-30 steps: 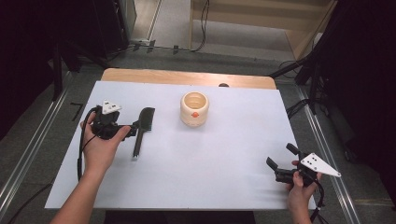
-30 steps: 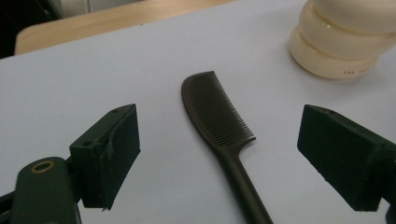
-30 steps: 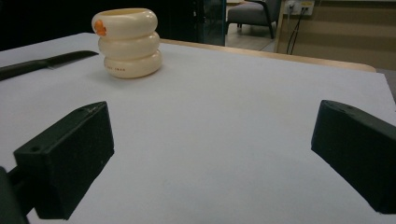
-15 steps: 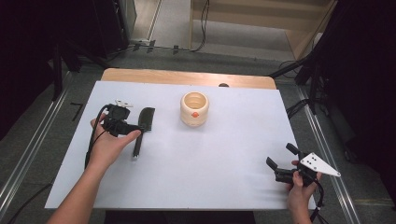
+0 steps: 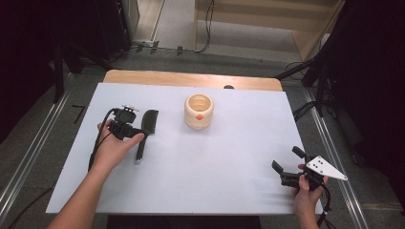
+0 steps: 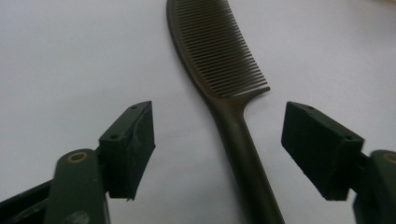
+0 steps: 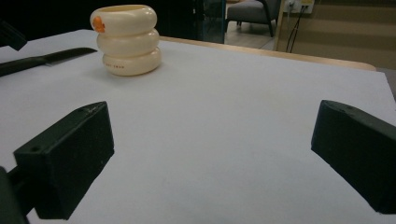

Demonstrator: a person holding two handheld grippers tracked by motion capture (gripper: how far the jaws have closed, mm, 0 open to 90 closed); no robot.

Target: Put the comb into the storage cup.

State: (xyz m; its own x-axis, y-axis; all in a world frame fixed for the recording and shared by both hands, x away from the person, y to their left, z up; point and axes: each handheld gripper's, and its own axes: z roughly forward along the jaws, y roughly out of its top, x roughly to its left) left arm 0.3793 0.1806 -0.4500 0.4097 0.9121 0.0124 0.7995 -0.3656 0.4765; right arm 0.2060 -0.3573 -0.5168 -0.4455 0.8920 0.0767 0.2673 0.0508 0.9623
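The left gripper (image 6: 219, 149) is coming down over the handle of the black plastic comb (image 6: 224, 93), having slid across from the comb's nine o'clock side during the last second. Its jaws have just been closing, yet they are still standing apart, one pad on each side of the handle with bare table showing between pad and comb on both sides. So nothing is gripped yet; judging by that, the pick-up is in its closing stage and needs only a little more squeeze and perhaps a little more descent.

In the high view the comb (image 5: 145, 131) is lying flat at about nine o'clock on the table, teeth end pointing toward twelve, handle toward six, with the left gripper (image 5: 136, 133) and its hand sitting over the handle from the left. The cream-coloured ribbed ceramic cup with an orange spot (image 5: 198, 111) is standing upright near the centre, at the comb's three o'clock and well apart from it.

The right gripper (image 5: 286, 167) is resting at roughly five o'clock near the table's edge, unmoved, jaws wide apart and holding nothing.

The white table top (image 5: 229, 167) is otherwise bare, with a pale wooden strip (image 5: 191, 78) along its twelve o'clock edge. Beyond are a grey floor, trailing cables and dark equipment.
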